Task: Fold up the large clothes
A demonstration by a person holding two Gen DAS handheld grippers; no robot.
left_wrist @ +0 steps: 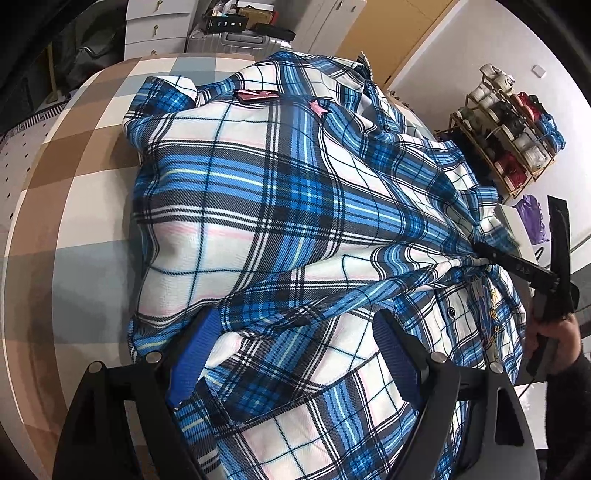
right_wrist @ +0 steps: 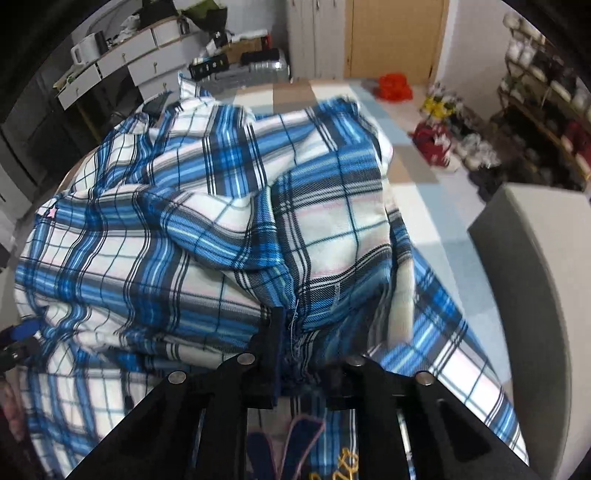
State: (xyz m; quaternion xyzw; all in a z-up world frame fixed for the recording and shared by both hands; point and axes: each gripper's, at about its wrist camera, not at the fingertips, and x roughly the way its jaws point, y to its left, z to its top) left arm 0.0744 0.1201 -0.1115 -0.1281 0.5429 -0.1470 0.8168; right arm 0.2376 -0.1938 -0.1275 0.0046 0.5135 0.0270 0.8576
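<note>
Left wrist view: my left tool (left_wrist: 295, 354) stands with its blue-padded fingers (left_wrist: 192, 354) wide apart over the near edge of the shirt (left_wrist: 266, 206); plaid cloth bulges up between them, and the pads do not press on it. To its right, my right tool (left_wrist: 491, 258) pinches a gathered bunch of the same shirt, with folds radiating from that pinch, and my hand (left_wrist: 554, 339) grips its handle at the frame's edge. The blue, white and black plaid shirt lies spread and rumpled on a checked bedcover (left_wrist: 74, 192) of tan, grey and white squares. It has a pink patch (left_wrist: 258, 96) and a small pink star (left_wrist: 318, 107) near its far end. Beyond the bed stand a silver suitcase (left_wrist: 236, 40) and a white chest of drawers (left_wrist: 153, 29); a rack of shoes (left_wrist: 509, 136) stands along the wall to the right.

From the right wrist, my right tool (right_wrist: 295, 350) is closed tight on a bunched, frayed edge of the shirt (right_wrist: 184, 229), which heaps up ahead of it. A grey box-like thing (right_wrist: 532, 258) sits at the right, and shoes (right_wrist: 465, 151) lie on the floor past it.
</note>
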